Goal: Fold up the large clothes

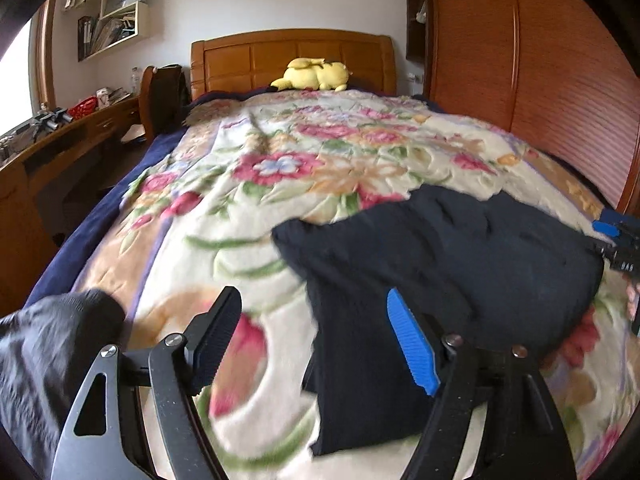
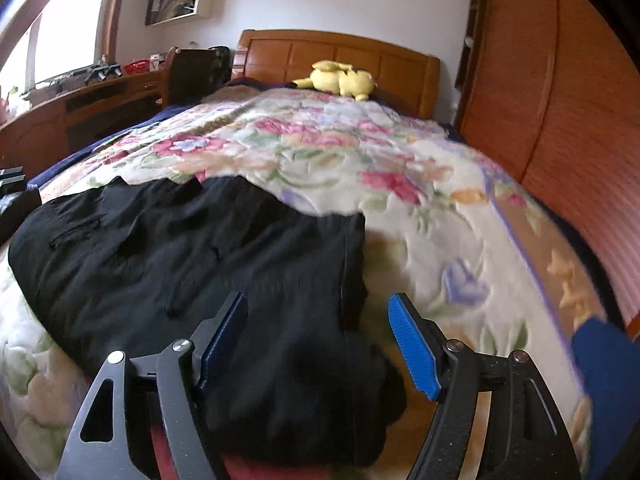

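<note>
**Fingers wide, both sides: setting up the next fold**

Fingers on the left gripper (image 1: 314, 342) and right gripper (image 2: 316, 344) stand wide, holding nothing. I see the black garment (image 2: 180, 248) lying part-folded on the floral blanket (image 1: 248, 168), near the bed's foot. I would judge the next grip needs one edge per gripper, matched evenly, pinching every layer before lifting.

No text, label, brand, number or sign can be read in either view. The items on the wall shelves (image 1: 116, 20) at the upper left of the frame and the clutter on the desk (image 1: 60, 128) at the left edge are too small and blurred for any lettering to be made out.
</note>
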The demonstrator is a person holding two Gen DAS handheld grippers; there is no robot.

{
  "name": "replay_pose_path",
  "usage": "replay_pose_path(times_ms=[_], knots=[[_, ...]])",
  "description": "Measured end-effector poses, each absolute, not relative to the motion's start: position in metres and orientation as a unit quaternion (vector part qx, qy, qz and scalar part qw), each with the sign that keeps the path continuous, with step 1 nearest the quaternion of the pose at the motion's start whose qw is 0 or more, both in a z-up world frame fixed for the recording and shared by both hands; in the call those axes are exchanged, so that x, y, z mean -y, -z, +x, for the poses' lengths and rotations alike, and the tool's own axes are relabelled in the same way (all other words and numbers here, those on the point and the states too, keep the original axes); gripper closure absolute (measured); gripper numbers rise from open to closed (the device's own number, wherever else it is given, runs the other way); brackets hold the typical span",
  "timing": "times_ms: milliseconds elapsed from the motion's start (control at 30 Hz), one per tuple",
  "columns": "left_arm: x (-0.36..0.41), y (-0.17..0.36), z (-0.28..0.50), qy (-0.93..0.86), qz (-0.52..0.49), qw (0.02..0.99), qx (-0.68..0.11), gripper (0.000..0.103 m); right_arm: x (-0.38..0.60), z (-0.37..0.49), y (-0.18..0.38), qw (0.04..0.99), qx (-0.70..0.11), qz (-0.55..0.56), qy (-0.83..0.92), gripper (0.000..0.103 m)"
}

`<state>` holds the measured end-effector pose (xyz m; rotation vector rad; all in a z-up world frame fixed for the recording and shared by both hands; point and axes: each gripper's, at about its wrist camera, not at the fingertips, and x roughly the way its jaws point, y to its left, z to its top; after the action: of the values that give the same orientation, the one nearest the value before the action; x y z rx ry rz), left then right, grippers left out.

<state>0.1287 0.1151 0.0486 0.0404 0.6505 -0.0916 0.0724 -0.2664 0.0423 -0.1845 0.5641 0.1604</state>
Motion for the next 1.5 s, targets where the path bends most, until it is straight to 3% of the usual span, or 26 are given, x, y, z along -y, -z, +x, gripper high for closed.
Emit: replay_pose_path(times_ms=[500, 667, 1100, 1333, 1500], knots=[[-0.119, 0.002, 0.101, 0.026, 0.032, 0.932, -0.359, 0.027, 0.282, 0.073, -0.022, 0.946, -0.317, -0.036, -0.063, 0.028], [-0.117, 0.01, 0.106, 0.025, 0.038, 0.929, -0.367, 0.027, 0.278, 0.085, -0.008, 0.941, -0.331, -0.043, -0.051, 0.02], [-0.112, 0.029, 0.113, 0.028, 0.049, 0.92, -0.389, 0.027, 0.288, 0.091, 0.006, 0.931, -0.352, -0.011, -0.096, 0.017], [-0.113, 0.035, 0.116, 0.039, 0.04, 0.916, -0.398, 0.027, 0.293, 0.086, 0.008, 0.922, -0.37, -0.015, -0.116, 0.02], [-0.111, 0.035, 0.116, 0.049, 0.042, 0.915, -0.399, 0.03, 0.289, 0.089, 0.011, 0.915, -0.381, -0.017, -0.129, 0.029]])
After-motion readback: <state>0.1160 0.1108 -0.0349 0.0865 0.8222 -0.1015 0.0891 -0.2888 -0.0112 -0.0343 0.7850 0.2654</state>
